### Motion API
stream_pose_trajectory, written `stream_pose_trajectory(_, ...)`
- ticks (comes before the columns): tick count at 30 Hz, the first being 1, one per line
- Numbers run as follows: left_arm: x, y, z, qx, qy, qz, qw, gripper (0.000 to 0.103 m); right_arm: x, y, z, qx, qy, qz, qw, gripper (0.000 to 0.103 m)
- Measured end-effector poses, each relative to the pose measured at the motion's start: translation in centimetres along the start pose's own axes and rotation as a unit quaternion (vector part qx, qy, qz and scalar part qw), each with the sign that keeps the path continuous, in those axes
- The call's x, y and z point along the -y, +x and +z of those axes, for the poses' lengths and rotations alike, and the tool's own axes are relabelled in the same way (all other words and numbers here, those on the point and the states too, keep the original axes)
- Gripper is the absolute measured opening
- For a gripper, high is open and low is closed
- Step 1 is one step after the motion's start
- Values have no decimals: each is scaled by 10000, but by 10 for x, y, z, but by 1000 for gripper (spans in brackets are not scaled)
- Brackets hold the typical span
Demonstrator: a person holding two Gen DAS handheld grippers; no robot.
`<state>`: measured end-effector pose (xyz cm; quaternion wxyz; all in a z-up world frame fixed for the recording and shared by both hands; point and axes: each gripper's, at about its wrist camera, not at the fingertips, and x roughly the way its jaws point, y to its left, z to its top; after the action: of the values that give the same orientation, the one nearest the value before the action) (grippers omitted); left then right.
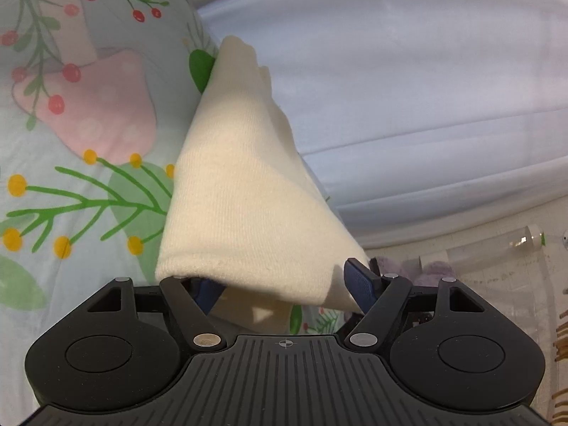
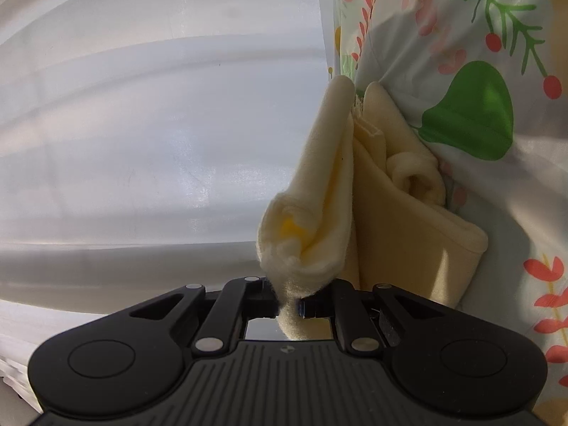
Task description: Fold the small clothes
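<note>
A small cream knit garment (image 1: 245, 191) is folded over and lifted off the flowered bedsheet (image 1: 81, 113). In the left wrist view it drapes across my left gripper (image 1: 284, 284), whose blue-padded fingers (image 1: 360, 285) stand apart with the cloth's edge lying between and over them. In the right wrist view my right gripper (image 2: 288, 307) is shut on a bunched corner of the same cream garment (image 2: 387, 213), which hangs in folds against the sheet (image 2: 472, 113).
White curtains (image 1: 408, 88) hang behind the bed and fill the left of the right wrist view (image 2: 159, 124). A clear plastic cylinder (image 1: 497, 252) and purple fluffy items (image 1: 429, 269) lie on the floor at lower right.
</note>
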<state>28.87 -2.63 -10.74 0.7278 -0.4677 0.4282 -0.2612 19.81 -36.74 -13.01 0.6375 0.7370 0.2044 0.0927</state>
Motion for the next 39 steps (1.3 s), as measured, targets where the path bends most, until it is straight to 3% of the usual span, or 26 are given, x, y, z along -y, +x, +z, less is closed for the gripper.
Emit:
stream_pose_trajectory(3,-2,-9,1,260,-22,63,9996,75,1,-3,1,21,-114,-142,9998,8)
stream_pose_trajectory(6,-5,-14,0,326,-21,135,9994,74,-4,-7,1,30,-637,-577,9963,8)
stream_pose_trajectory(9,-7,-19,0,388,36,186,9991,74,-20,-3,-7,-2,-1594,-1163,9803,8)
stream_pose_trajectory(13,-10,-24,2,481,-15,216,9986,74,-18,2,-14,-178,-2003,-1519,9677,8)
stream_pose_trajectory(16,-13,-30,4,338,71,321,9989,73,-10,9,-16,-318,-2541,-2154,9424,8)
stream_pose_trajectory(19,-13,-37,8,151,347,468,9982,71,-9,11,-17,-459,-2918,-2298,9273,9)
stream_pose_trajectory(20,-13,-40,10,82,419,496,9979,70,-13,11,-20,-545,-3244,-2337,9150,10)
stream_pose_trajectory(23,-10,-52,15,-42,753,805,9939,73,-30,11,-31,-883,-4378,-2462,8602,22)
stream_pose_trajectory(24,-4,-64,18,199,1012,1050,9891,74,-35,8,-30,-951,-4545,-2474,8504,26)
stream_pose_trajectory(26,4,-80,28,508,1481,1333,9786,78,-45,-3,-20,-824,-4609,-2662,8426,49)
stream_pose_trajectory(27,7,-82,33,531,1630,1353,9759,80,-49,-12,-14,-683,-4569,-2728,8439,68)
stream_pose_trajectory(28,10,-82,40,490,1768,1334,9739,86,-51,-21,-8,-575,-4510,-2655,8502,71)
stream_pose_trajectory(30,14,-70,52,242,1882,1257,9738,89,-52,-34,13,-569,-4214,-2339,8744,75)
stream_pose_trajectory(32,17,-49,63,-44,1899,1067,9760,89,-52,-19,29,-863,-3889,-2267,8888,76)
stream_pose_trajectory(35,14,-13,76,-460,1786,900,9787,90,-48,6,48,-1036,-3658,-2260,8969,76)
stream_pose_trajectory(39,9,23,85,-898,1622,800,9794,90,-41,33,71,-1310,-3185,-2187,9130,65)
